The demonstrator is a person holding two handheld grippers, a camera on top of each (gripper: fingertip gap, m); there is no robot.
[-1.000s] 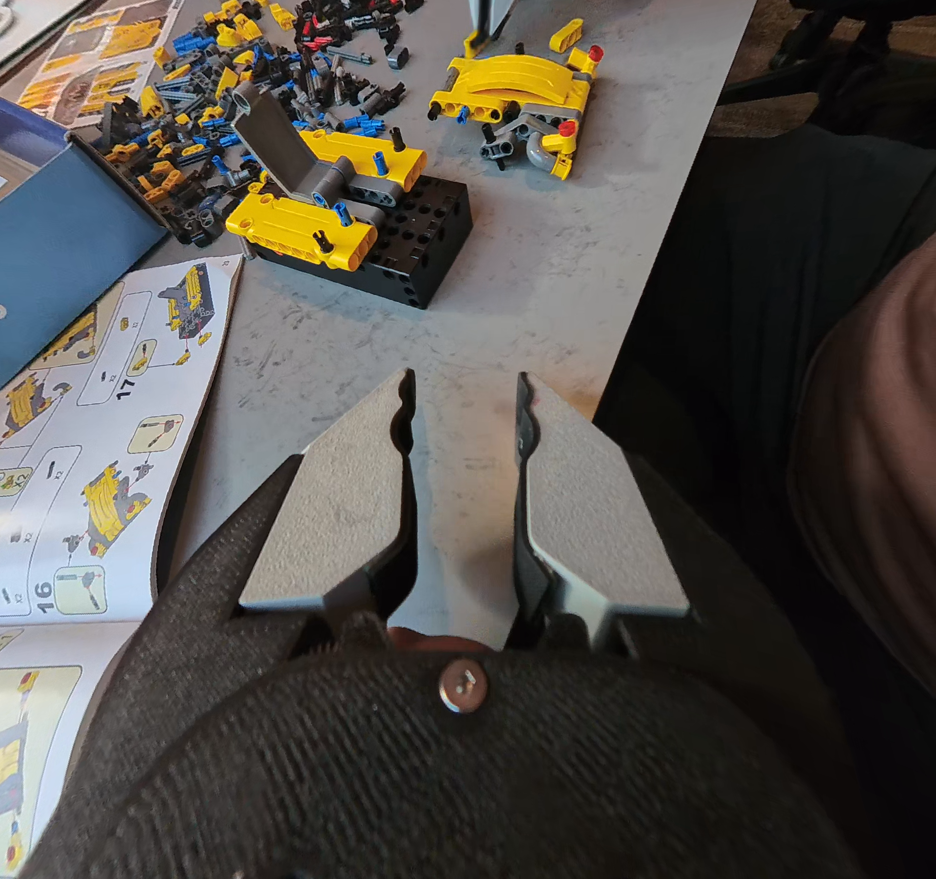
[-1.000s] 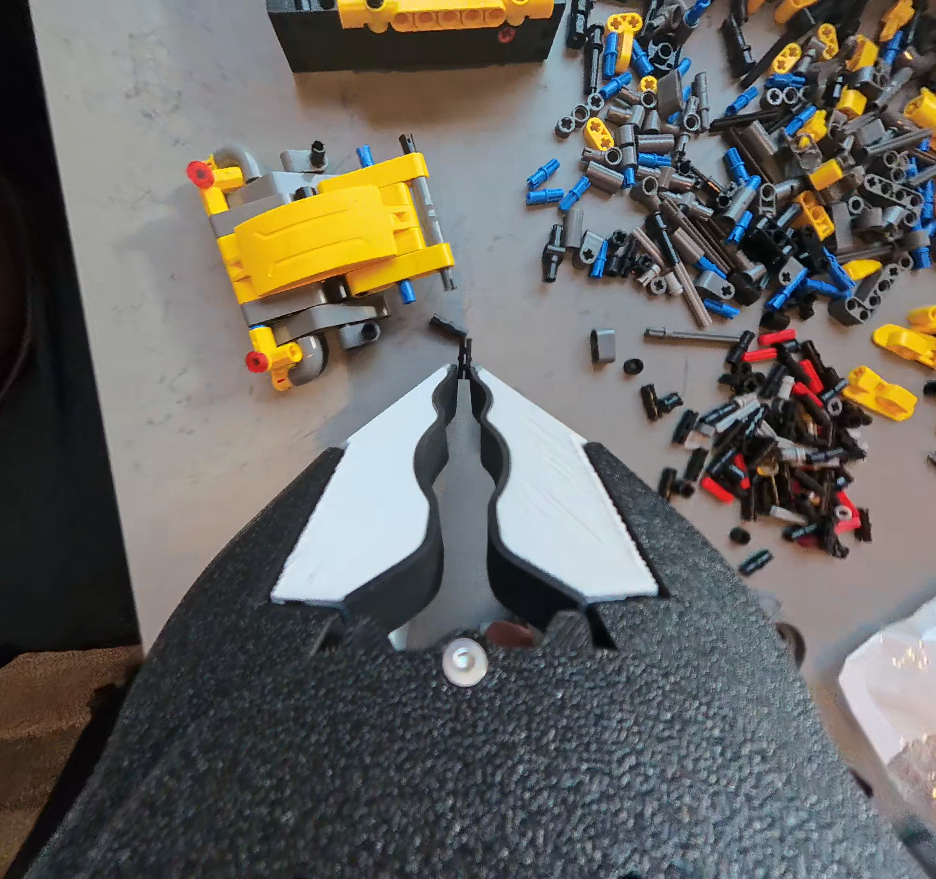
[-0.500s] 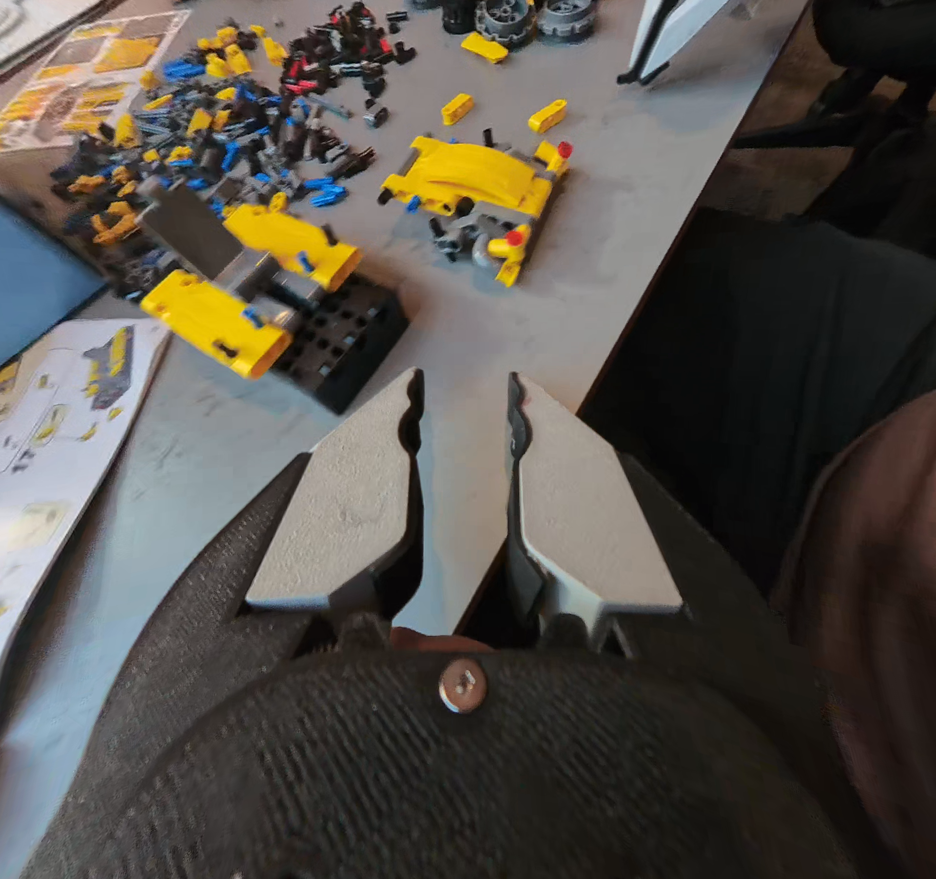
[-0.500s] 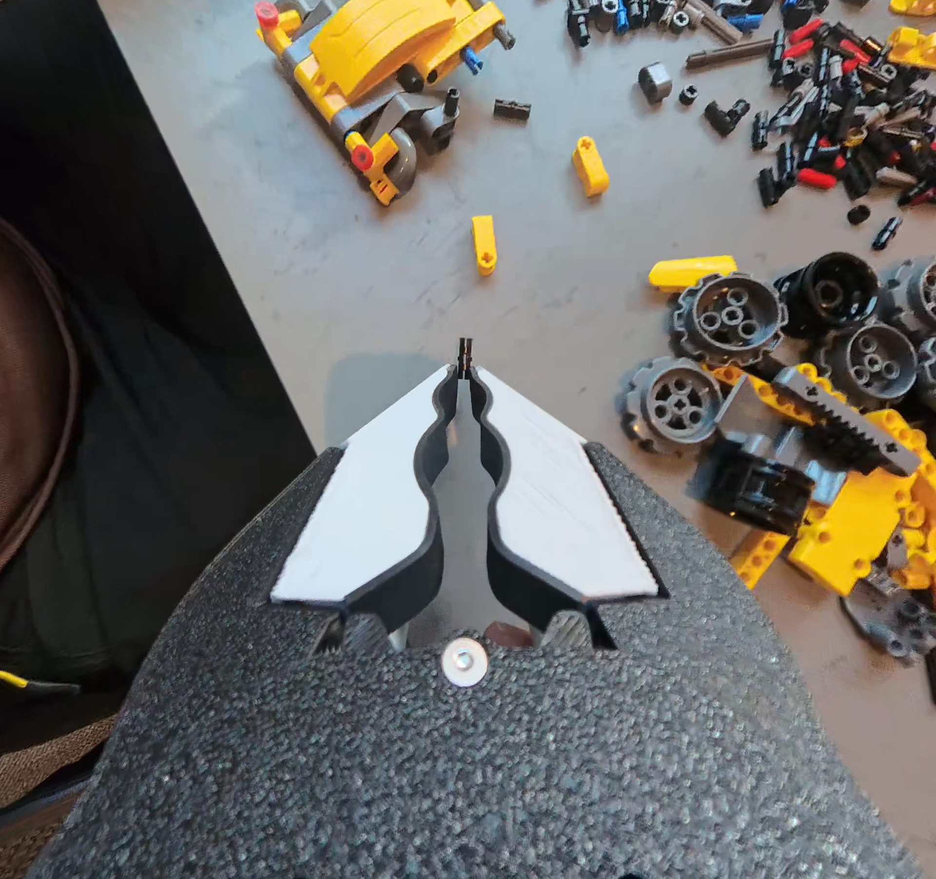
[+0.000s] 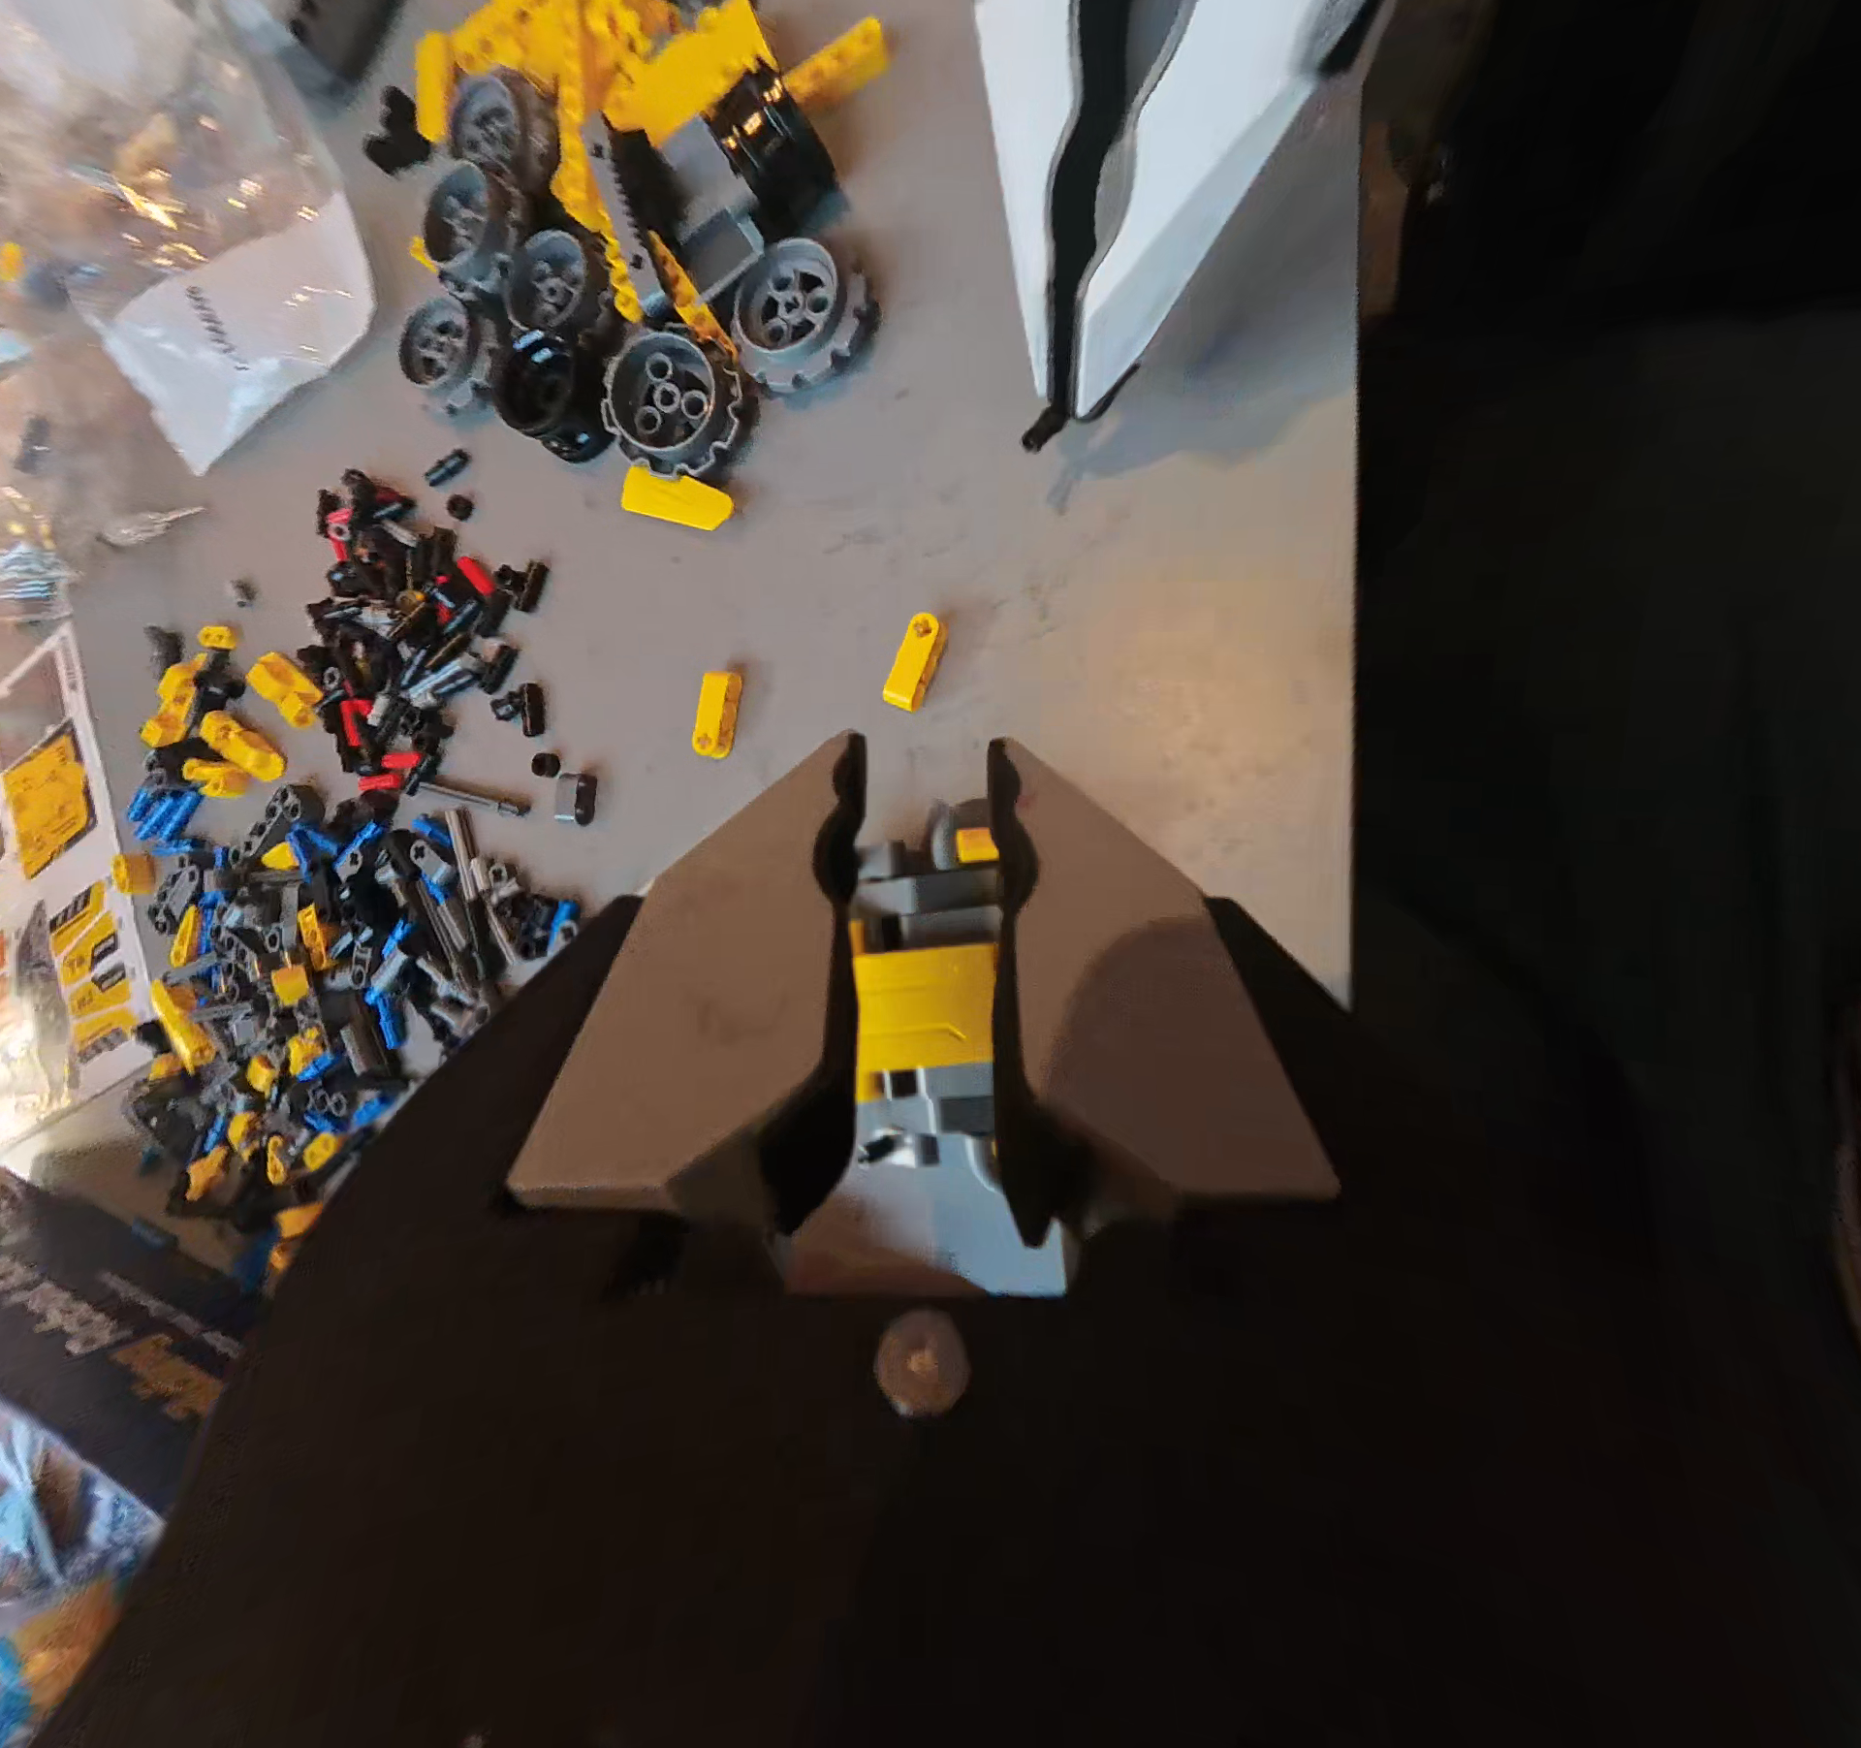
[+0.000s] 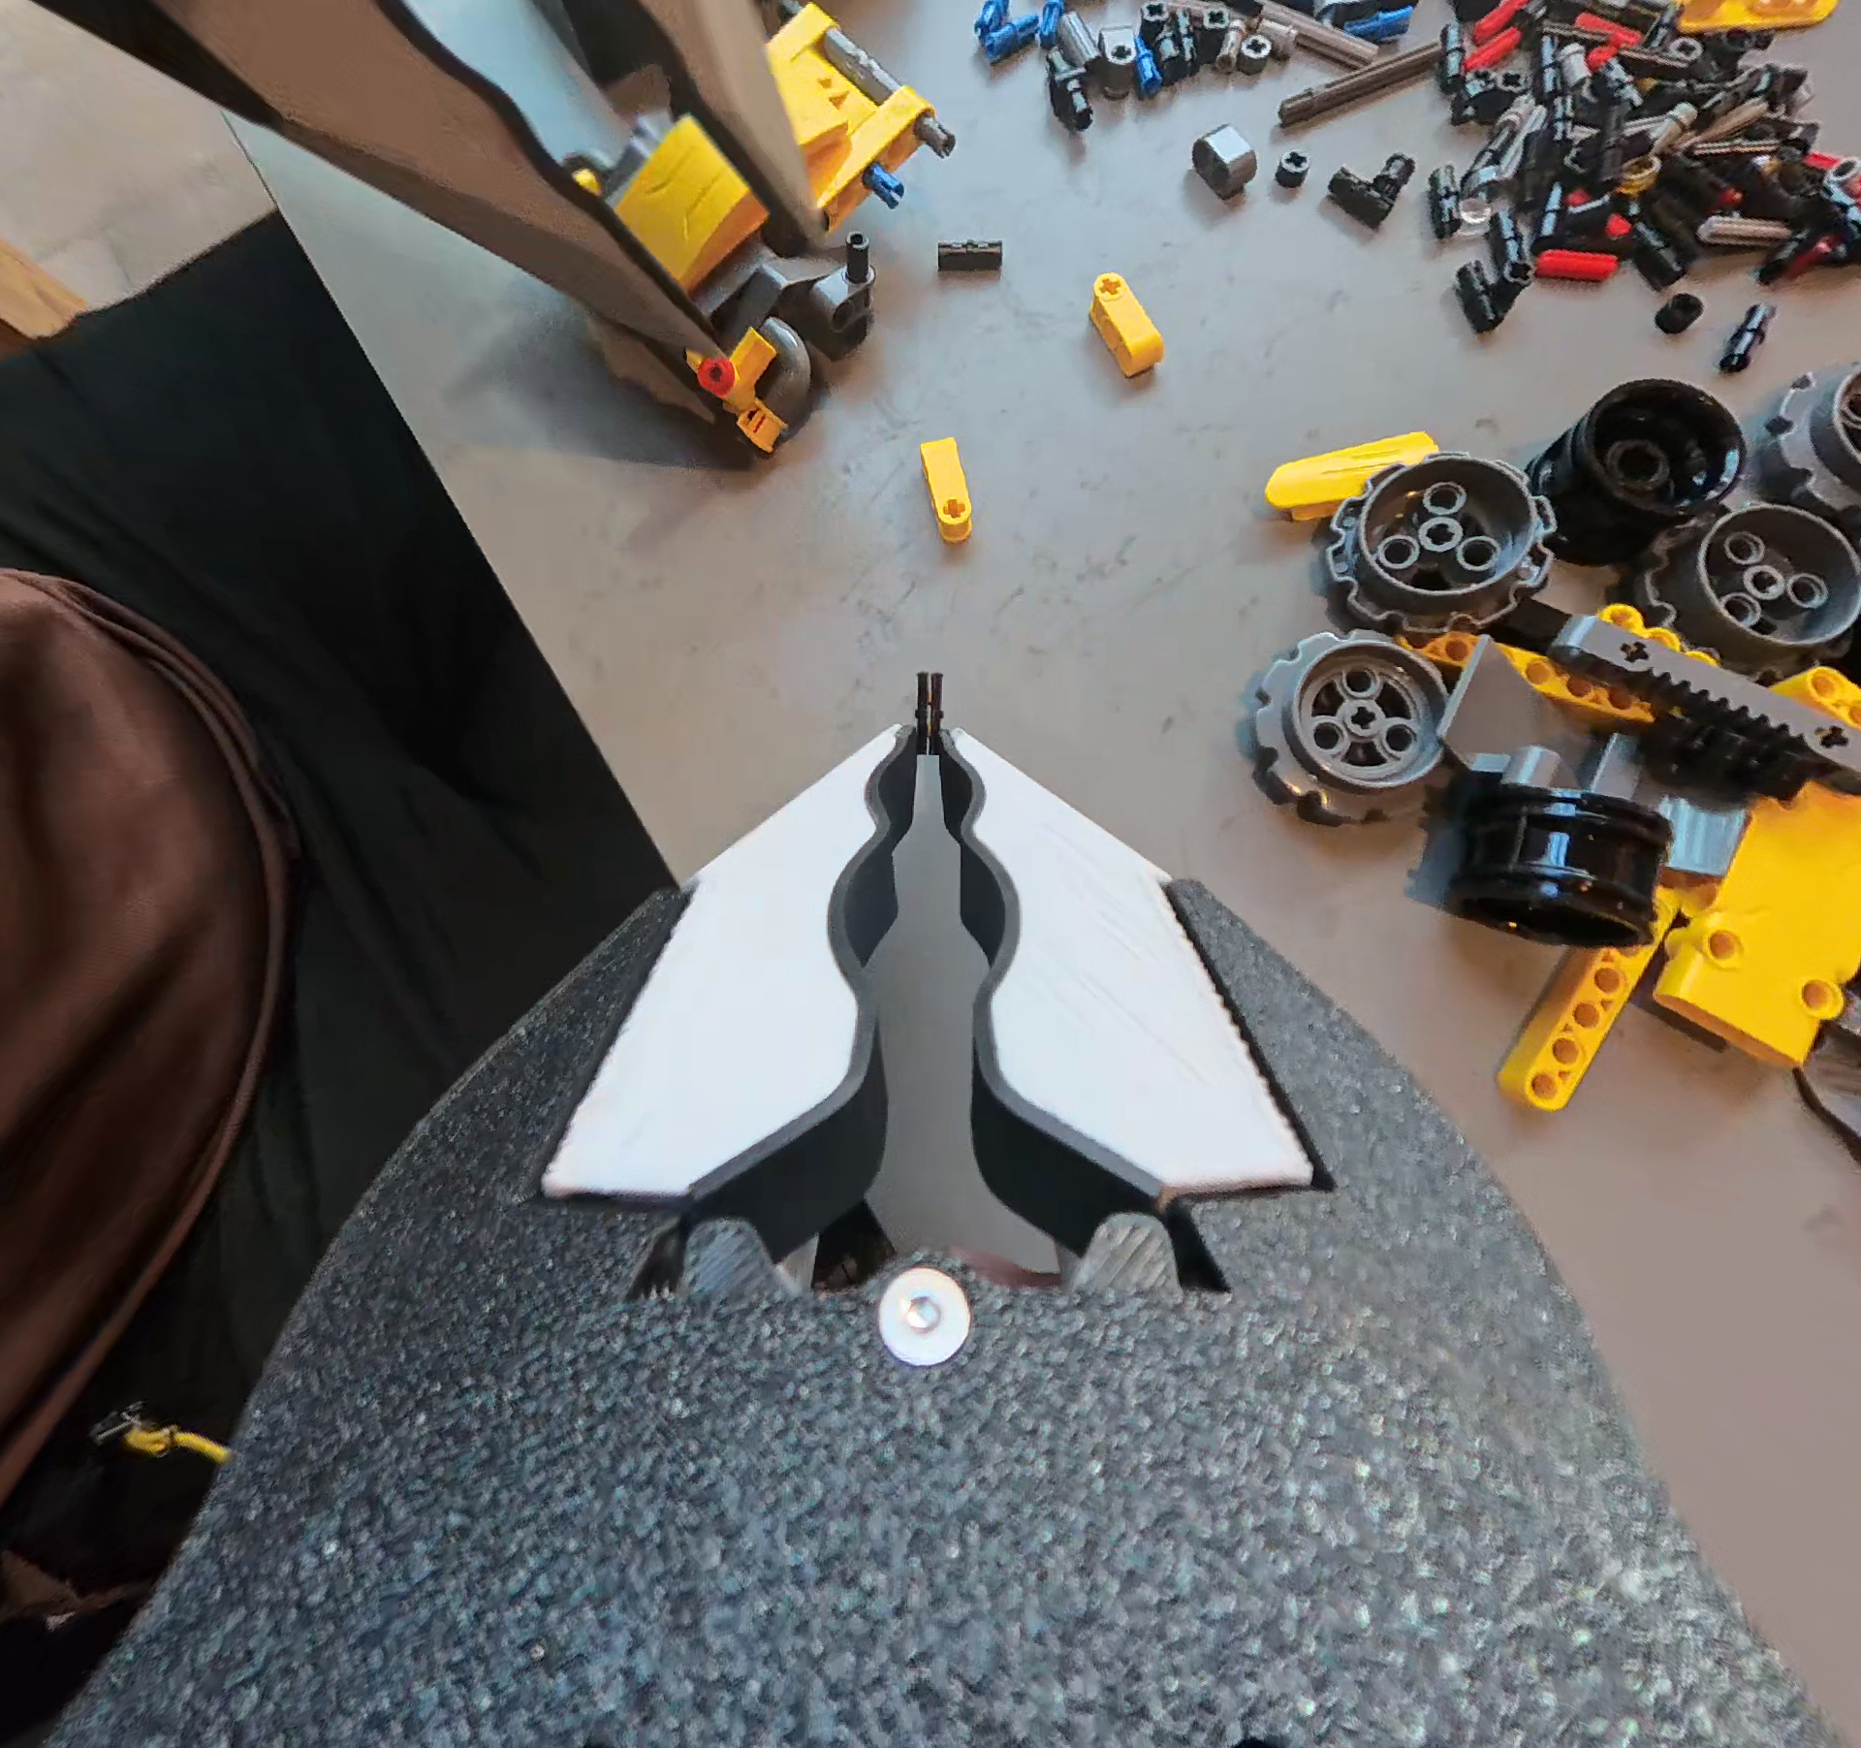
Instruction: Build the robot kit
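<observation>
Your left gripper hangs over the grey table with its fingers spread on either side of the yellow-and-grey brick assembly; whether the pads press on it you cannot tell from either view. In the right wrist view that same assembly sits at about 11 o'clock, near the table edge, with the tan fingers of your left gripper straddling it.

In the left wrist view, the heap of small blue, black and yellow pieces lies at 9 o'clock of the left gripper. Two short yellow connectors lie just ahead of the fingertips, one at 11 o'clock and the other at 12 o'clock. Farther out at 11 o'clock stand the grey and black wheels beside a partly built yellow frame.

Your right gripper is pressed together, pinching a small black pin that sticks out past the tips. It hovers above bare table, well apart from the assembly. From it, the wheels lie at 2 o'clock, and a yellow curved panel touches the nearest one.
</observation>
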